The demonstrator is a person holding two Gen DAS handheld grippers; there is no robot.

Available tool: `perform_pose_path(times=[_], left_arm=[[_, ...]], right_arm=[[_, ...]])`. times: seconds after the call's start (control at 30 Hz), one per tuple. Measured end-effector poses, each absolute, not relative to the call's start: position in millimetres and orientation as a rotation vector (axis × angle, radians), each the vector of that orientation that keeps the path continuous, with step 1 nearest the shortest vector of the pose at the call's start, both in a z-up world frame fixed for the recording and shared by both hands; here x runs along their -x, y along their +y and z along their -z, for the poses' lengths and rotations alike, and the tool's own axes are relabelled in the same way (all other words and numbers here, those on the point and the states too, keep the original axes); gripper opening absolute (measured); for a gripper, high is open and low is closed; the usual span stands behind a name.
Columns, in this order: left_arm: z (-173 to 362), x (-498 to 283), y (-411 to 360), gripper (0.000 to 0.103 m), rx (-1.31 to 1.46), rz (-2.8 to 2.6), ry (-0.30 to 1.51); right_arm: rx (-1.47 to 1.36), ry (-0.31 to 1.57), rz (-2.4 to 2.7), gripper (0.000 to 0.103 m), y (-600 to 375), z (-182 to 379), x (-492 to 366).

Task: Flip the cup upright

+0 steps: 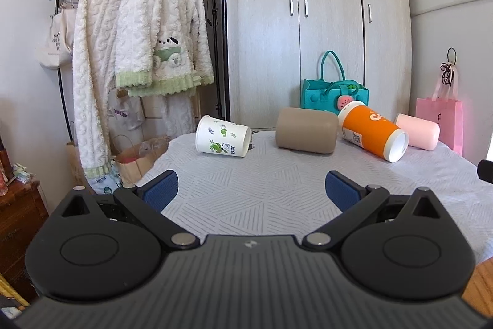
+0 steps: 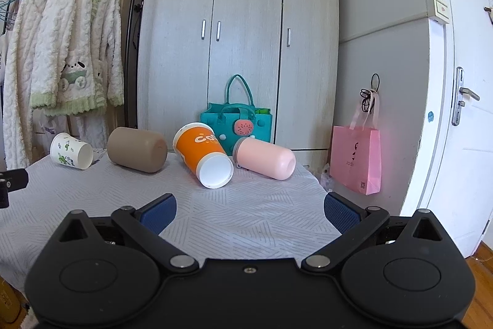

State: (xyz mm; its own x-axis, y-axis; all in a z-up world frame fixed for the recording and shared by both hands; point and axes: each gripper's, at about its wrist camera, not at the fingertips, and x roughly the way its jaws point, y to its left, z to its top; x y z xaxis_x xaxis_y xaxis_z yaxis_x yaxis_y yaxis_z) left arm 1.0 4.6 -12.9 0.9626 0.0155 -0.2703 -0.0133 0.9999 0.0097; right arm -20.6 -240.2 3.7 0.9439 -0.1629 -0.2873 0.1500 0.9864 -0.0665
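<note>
four cups lie on their sides in a row along the far part of the table point(image 1: 262, 199), which has a pale grey cloth with a line pattern. in the left wrist view, the white paper cup point(image 1: 222, 136) with green prints is at about 11 o'clock from the left gripper point(image 1: 251, 190), with its base turned toward the camera. the tan cup point(image 1: 306, 130) lies at 12 to 1 o'clock. the orange cup point(image 1: 371, 130) is at 1 o'clock, its white base toward the camera, and the pink cup point(image 1: 417, 130) is at 2 o'clock, just behind the orange one. i cannot tell if the orange cup touches the tan cup or the pink one.

the left gripper hovers over the near part of the table. its jaws stand wide apart and its blue pads point(image 1: 161, 190) hold nothing.

in the right wrist view, the right gripper point(image 2: 250, 213) also has its jaws spread wide and holds nothing. from it, the orange cup point(image 2: 200, 148) is at 12 o'clock and nearest, the pink cup point(image 2: 265, 158) at 1 o'clock, the tan cup point(image 2: 137, 148) at 11 o'clock and the white paper cup point(image 2: 71, 150) at 10 o'clock. all cups are well apart from both grippers.

behind the table stands a teal bag point(image 2: 235, 125) against a pale wardrobe point(image 2: 243, 36). a pink paper bag point(image 2: 354, 158) is at 2 o'clock beside a white door point(image 2: 462, 82). white fluffy clothes point(image 1: 138, 51) hang on a rack at 10 o'clock.
</note>
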Motion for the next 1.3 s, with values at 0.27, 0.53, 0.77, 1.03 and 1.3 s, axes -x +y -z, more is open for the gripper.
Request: perform_pose_path(times=[0.27,0.53,0.77,1.03,1.3], left_arm=[[17.5,0.1,8.5,0.103,0.024,-0.011,0.269],[18.7,-3.8,5.9,0.103,0.021,-0.018,0.300],[12.9,4.8,9.4,0.103,0.081,0.042,0.266],[9.4,10.5,5.6,0.103,0.063,0.042,0.244],[9.1,12.3,1.5,0.103,0.030,0.040,0.240]], right_arm=[[0.040,0.309,0.169,0.103,-240.4,-2.2,17.5],[0.027,0.324,0.160,0.103,-240.9,-0.8,15.1],[0.047,0.314,0.154,0.103,-237.6,1.1,16.6],[0.036,0.308,0.152,0.103,-236.0,0.1,17.7],[0.029,0.306,0.151,0.103,-239.9,0.2,21.9]])
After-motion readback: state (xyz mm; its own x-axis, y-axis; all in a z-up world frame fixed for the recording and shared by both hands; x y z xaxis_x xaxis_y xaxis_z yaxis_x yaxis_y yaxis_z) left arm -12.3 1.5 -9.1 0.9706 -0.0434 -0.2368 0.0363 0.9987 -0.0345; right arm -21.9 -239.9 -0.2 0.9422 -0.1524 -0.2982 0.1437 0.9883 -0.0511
